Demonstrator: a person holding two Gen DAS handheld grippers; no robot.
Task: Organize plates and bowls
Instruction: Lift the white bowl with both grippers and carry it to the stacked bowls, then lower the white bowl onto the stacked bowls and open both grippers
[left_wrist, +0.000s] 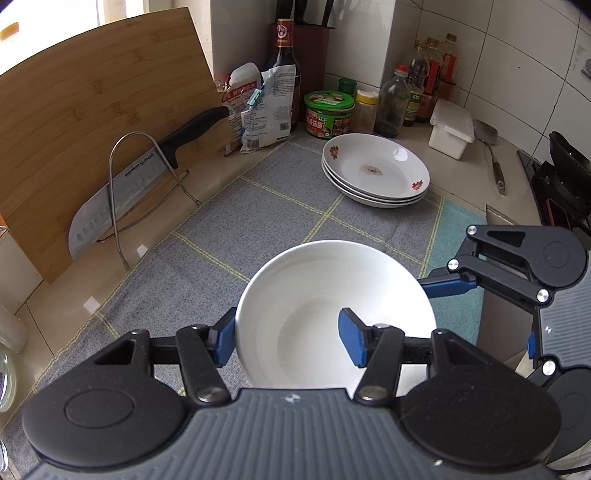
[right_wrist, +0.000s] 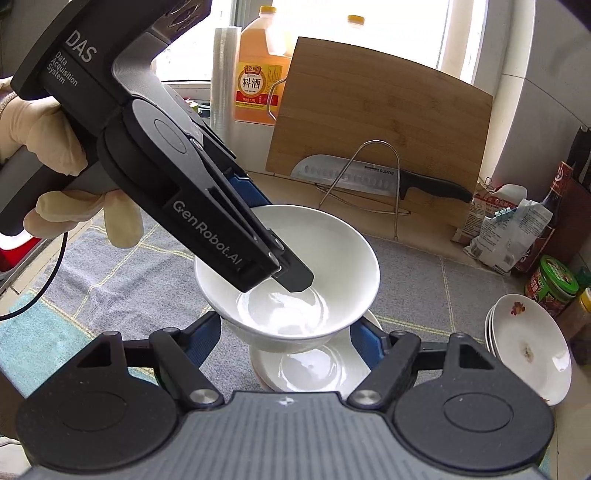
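Observation:
A white bowl (left_wrist: 332, 291) (right_wrist: 332, 251) hangs above the grey checked cloth (left_wrist: 258, 206). My left gripper (left_wrist: 288, 328) is shut on its near rim, one blue pad outside and one finger (right_wrist: 295, 275) inside. My right gripper (right_wrist: 286, 325) comes in from the right. Its pads rest against the bowl's lower sides, and one of its fingers (left_wrist: 447, 286) reaches under the rim. A second white bowl (right_wrist: 310, 369) lies just beneath; I cannot tell whether the two touch. A stack of three flowered plates (left_wrist: 376, 170) (right_wrist: 528, 343) sits at the cloth's far edge.
A bamboo cutting board (left_wrist: 92, 110) and a cleaver (left_wrist: 122, 192) in a wire rack (left_wrist: 118, 221) stand at the left. Bottles, jars and bags (left_wrist: 328, 114) line the back wall. A white box (left_wrist: 450, 129), a spatula (left_wrist: 491, 155) and a stove (left_wrist: 565, 177) are on the right.

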